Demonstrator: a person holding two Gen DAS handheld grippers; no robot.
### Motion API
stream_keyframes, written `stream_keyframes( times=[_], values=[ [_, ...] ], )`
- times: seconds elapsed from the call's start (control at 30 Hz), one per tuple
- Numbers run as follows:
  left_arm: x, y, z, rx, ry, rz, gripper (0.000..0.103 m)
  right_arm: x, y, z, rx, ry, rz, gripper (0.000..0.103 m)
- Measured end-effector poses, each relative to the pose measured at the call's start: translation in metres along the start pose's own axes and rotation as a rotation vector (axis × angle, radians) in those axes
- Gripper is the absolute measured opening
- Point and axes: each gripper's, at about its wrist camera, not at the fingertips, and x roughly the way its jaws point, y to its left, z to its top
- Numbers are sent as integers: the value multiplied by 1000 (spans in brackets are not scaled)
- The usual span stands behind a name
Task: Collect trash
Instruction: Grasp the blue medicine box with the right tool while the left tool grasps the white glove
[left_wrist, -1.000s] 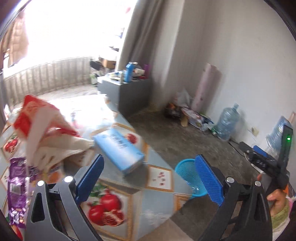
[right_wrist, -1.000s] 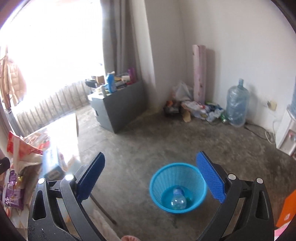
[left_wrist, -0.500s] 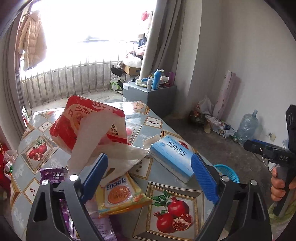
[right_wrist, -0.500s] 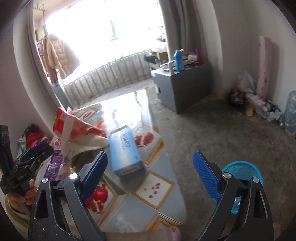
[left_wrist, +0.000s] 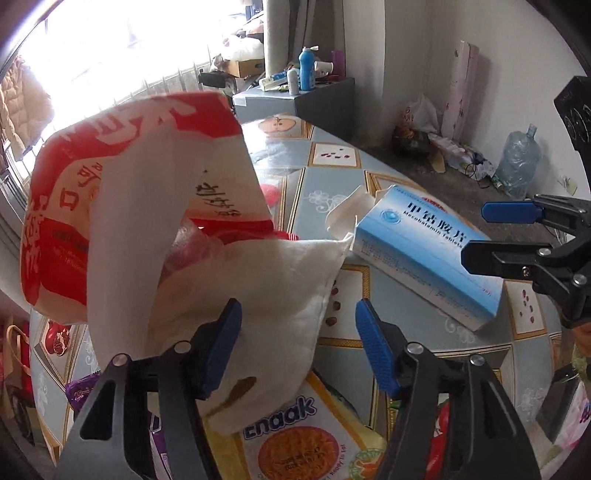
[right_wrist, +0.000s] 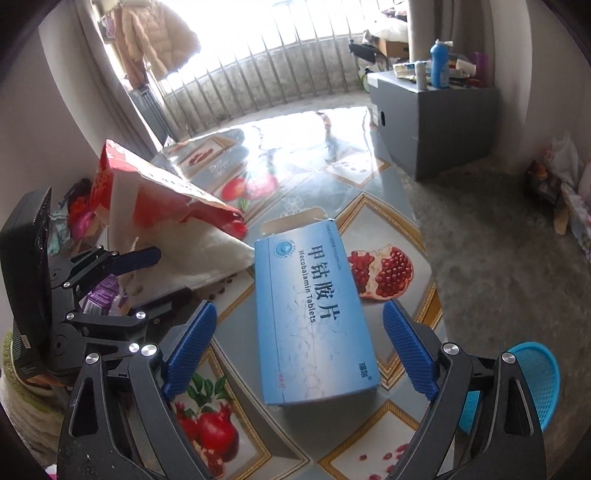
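Note:
My left gripper (left_wrist: 299, 332) hovers low over the table (left_wrist: 332, 192), its jaws closing around a stained white tissue (left_wrist: 258, 295). Only the left pad meets the tissue. A red-and-white paper bag (left_wrist: 110, 184) stands over the tissue. Below lie an Enaak noodle packet (left_wrist: 295, 435) and a purple wrapper (left_wrist: 81, 391). My right gripper (right_wrist: 301, 332) is open, straddling a blue tablet box (right_wrist: 314, 314) with a gap on both sides. That box (left_wrist: 424, 251) and the right gripper (left_wrist: 498, 234) show at the right of the left wrist view. The left gripper (right_wrist: 159, 277) shows at the left of the right wrist view.
A blue mesh basket (right_wrist: 532, 380) sits on the concrete floor past the table's right edge. A grey cabinet (right_wrist: 432, 122) with bottles stands at the back. A water jug (left_wrist: 517, 166) and a rubbish pile (left_wrist: 424, 136) are by the wall.
Both grippers swung from the floor and basket to the table and came down. The left jaws narrowed around the tissue. The right gripper now straddles the blue box.

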Motion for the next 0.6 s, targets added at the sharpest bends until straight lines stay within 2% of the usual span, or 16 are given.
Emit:
stream_keyframes(
  times=[0.23, 0.33, 0.43, 0.6],
  values=[
    [18, 3, -5, 17, 57, 61, 34, 19, 6, -2, -51, 62, -25, 86],
    [19, 6, -6, 8, 64, 67, 25, 23, 8, -8, -50, 83, -29, 78],
    [19, 7, -8, -7, 72, 45, 16, 26, 7, -17, -39, 118, -36, 71],
    [11, 8, -8, -29, 69, 18, 7, 15, 10, -26, -33, 111, -35, 69]
  ],
)
